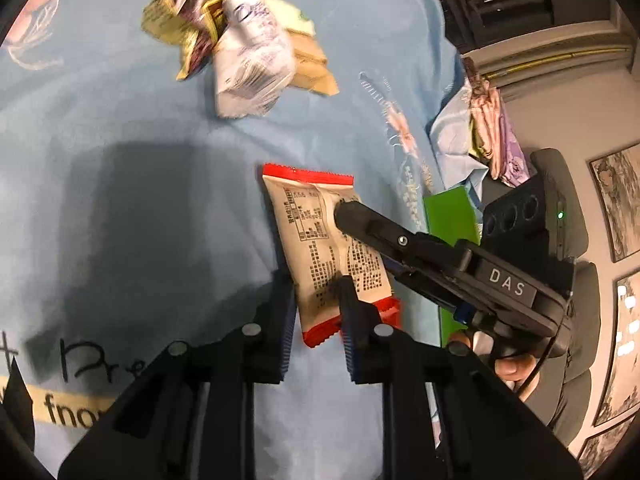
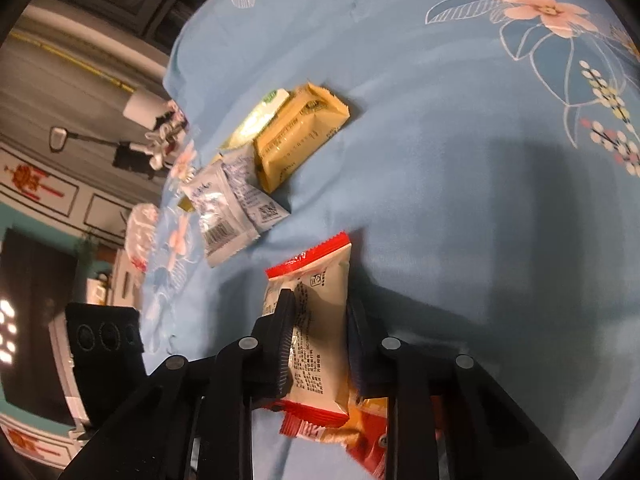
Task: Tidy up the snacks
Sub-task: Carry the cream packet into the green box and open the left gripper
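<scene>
A cream snack packet with red ends [image 1: 320,240] is held over the light blue cloth [image 1: 120,128]. In the right wrist view the same packet [image 2: 320,320] sits between the fingers of my right gripper [image 2: 320,308], which is shut on it. In the left wrist view my left gripper [image 1: 316,292] has its fingers on both sides of the packet's lower end, and the right gripper [image 1: 348,216] reaches in from the right. A pile of snack packets [image 1: 236,36] lies farther off; it shows in the right wrist view as yellow [image 2: 296,140] and white [image 2: 224,208] packets.
Another red and orange packet [image 2: 360,432] lies under my right gripper. A green box [image 1: 452,216] and bunched cloths [image 1: 488,136] sit at the cloth's right edge. A person's hand [image 1: 512,364] holds the right gripper. Room walls and furniture lie beyond the cloth's edge.
</scene>
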Motion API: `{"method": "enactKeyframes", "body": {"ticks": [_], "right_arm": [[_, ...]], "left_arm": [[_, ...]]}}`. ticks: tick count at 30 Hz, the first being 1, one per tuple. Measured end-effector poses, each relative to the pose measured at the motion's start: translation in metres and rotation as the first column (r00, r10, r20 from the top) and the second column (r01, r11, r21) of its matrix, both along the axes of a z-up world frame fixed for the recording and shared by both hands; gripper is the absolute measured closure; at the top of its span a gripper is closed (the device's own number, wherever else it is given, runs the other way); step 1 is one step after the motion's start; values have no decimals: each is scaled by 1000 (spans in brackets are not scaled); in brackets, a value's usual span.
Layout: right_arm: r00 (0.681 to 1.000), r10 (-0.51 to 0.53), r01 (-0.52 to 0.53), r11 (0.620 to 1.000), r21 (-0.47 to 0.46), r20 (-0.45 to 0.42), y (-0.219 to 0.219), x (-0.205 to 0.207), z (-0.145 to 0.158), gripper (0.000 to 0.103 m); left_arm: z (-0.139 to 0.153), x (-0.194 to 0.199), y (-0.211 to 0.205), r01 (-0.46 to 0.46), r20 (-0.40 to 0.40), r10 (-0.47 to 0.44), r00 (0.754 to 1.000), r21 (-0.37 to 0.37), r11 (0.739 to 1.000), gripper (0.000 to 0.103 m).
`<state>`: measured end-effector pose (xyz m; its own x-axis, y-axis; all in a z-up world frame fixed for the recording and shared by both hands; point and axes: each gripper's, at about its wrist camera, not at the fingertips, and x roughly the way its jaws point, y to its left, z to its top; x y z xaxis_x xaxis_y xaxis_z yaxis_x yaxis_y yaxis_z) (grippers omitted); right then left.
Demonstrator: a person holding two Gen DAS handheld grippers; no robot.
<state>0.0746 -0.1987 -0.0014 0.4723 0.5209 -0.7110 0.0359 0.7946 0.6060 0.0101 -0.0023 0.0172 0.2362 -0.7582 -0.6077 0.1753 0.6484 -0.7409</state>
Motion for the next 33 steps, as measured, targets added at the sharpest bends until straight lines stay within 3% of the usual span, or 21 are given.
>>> {"method": "enactKeyframes", "body": {"ticks": [4,9,17,24,30,32,33], "right_arm": [[998,-6,5,1000,21,68,-9,-17,24,77],[987,-15,23,998,-51,158,-19,-46,68,77],[960,-192,203,978,-38,203,-110,-114,102,77],[908,-383,392,920,-21,170,-194,-174,97,77],[857,-489,493,870,17,164,-240,-201,87,77],[843,-516,516,855,43,152,-251,-208,84,77],[833,-534,532,845,57,147,-254,-212,82,77]], "left_arm": [[24,-11,-4,34,90,-34,995,4,999,83],[51,-24,-29,77,141,-73,987,-22,997,83],[90,-59,-138,236,212,-245,946,68,969,83],[84,-87,-240,362,191,-373,908,91,928,83],[80,-98,-292,418,187,-442,877,155,895,81],[81,-100,-300,411,200,-441,875,175,895,73],[83,-103,-302,400,216,-439,872,202,894,63]]}}
